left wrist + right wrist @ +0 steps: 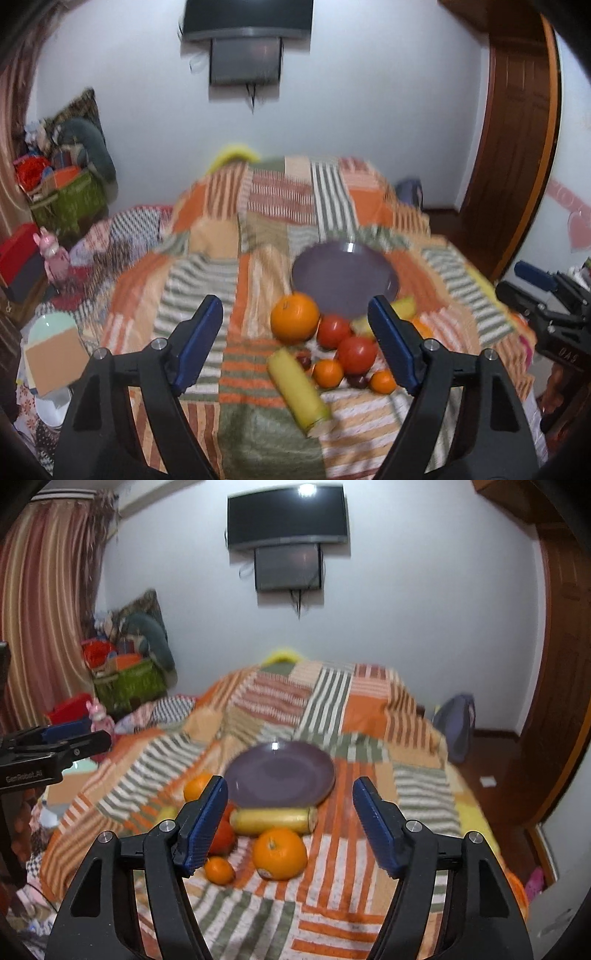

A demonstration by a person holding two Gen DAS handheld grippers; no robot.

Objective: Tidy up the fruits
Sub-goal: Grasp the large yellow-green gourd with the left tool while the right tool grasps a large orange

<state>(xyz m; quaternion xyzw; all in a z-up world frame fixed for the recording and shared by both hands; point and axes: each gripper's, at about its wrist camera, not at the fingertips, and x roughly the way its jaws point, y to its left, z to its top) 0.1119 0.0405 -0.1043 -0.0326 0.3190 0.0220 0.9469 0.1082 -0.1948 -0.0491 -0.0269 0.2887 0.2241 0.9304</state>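
Observation:
A purple plate lies on the striped bedspread; it also shows in the right wrist view. In front of it lies a heap of fruit: a large orange, two red tomatoes, small oranges, a yellow banana-like fruit and dark small fruits. In the right wrist view a large orange, a yellow fruit and a small orange lie near. My left gripper is open and empty above the heap. My right gripper is open and empty above the large orange.
The bed fills the middle of the room. A green basket with clutter stands at the far left wall. A wall screen hangs behind. A wooden door is on the right. A bag sits by the bed.

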